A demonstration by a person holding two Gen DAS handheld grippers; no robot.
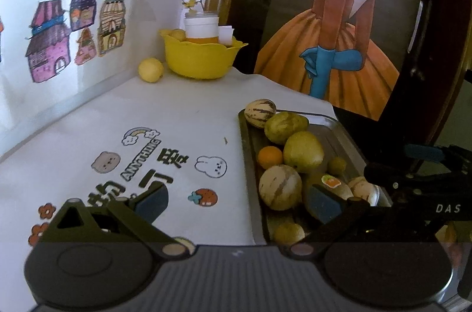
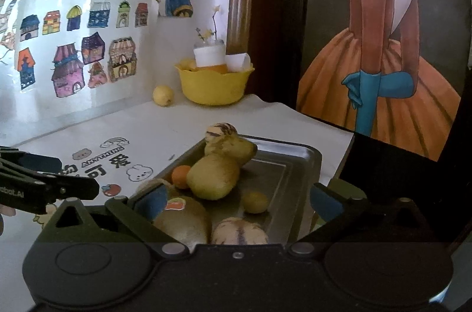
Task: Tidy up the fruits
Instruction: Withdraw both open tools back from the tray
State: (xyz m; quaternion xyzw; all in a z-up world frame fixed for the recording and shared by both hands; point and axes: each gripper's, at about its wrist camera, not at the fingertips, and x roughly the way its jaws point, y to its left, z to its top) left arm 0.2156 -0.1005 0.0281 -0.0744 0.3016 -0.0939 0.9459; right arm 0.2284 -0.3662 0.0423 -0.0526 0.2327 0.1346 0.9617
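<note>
Two cameras ride my grippers, both looking forward and downward toward the table's back corner.

My left wrist view sits low over the white table [image 1: 188, 111], near its front edge, with my left gripper [image 1: 236, 202] framing the metal tray [image 1: 333, 120] at its right side; my right gripper's dark body pokes in from the right. My right wrist view looks from further right, close over the tray's [image 2: 298, 155] near end, my right gripper [image 2: 239, 202] straddling it, the left gripper entering at the left. Both share the tray of fruit, the yellow bowl [image 1: 200, 58] [image 2: 215, 87] in the back corner and the picture wall.
</note>
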